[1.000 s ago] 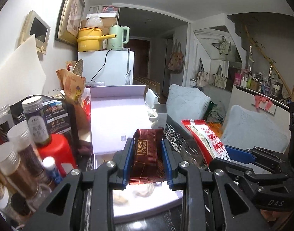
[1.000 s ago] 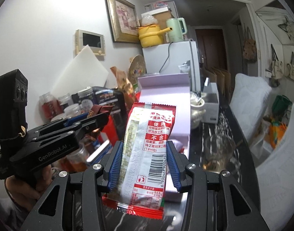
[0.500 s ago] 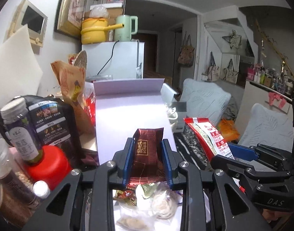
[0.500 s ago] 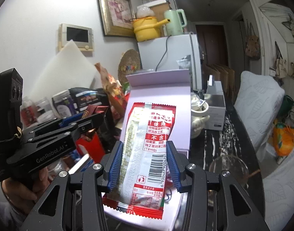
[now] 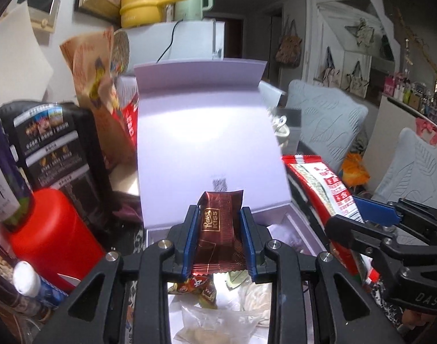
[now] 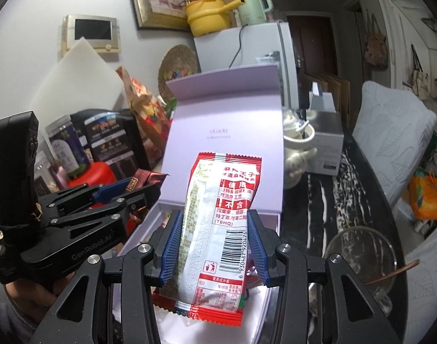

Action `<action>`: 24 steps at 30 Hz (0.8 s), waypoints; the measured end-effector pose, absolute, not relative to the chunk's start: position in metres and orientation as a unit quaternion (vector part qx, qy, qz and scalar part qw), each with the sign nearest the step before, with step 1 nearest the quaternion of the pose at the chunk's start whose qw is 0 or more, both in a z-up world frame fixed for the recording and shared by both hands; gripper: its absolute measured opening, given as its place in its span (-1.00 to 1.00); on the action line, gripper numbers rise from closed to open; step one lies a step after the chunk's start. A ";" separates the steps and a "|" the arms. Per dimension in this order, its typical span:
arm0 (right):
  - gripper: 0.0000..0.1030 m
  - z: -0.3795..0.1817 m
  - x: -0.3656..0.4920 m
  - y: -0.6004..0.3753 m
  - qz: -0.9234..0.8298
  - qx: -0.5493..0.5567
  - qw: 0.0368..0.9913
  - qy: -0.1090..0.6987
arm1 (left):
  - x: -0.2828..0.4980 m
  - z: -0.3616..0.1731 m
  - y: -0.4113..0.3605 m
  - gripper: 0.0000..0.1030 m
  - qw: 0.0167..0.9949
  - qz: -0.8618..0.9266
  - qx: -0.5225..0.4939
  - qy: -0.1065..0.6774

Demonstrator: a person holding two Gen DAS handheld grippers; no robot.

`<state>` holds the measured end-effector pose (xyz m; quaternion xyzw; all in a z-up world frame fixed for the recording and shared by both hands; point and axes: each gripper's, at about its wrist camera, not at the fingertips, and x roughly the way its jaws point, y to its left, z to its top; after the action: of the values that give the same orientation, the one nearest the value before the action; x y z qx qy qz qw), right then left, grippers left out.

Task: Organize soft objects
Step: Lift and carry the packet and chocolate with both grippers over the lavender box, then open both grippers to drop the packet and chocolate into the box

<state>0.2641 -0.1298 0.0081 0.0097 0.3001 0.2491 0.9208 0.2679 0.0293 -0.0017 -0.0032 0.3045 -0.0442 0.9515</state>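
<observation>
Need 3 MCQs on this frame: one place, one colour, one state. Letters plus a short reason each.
1. Where does the yellow pot sit?
A. on top of the white fridge
B. inside the lilac box
C. on the dark table

2. What colour is the wrapper of the chocolate bar in the left gripper?
A. green
B. dark brown
C. white

3. What state is the lilac box in?
A. shut
B. lid standing open
C. lying on its side

Answers:
1. A, the pot stands beside the green kettle on the fridge top.
2. B, the bar between the blue pads is dark brown with gold print.
3. B, the lid stands up behind the open tray, and the right gripper holds a red and white snack packet over it.
</observation>
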 end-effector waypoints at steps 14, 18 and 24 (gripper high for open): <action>-0.14 -0.014 0.279 -0.119 0.249 0.004 0.909 0.335 | 0.293 -0.045 0.035 -0.45 0.925 -0.025 -0.006 0.379; -0.14 -0.018 0.282 -0.114 0.251 0.001 0.906 0.340 | 0.298 -0.054 0.038 -0.45 0.917 -0.020 -0.007 0.398; -0.14 -0.025 0.287 -0.104 0.258 -0.004 0.901 0.350 | 0.305 -0.067 0.043 -0.45 0.904 -0.015 -0.011 0.426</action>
<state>0.2872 -0.1038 -0.0253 -0.0041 0.3500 0.2578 0.9006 0.3053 0.0428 -0.0673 -0.0106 0.4261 -0.0150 0.9045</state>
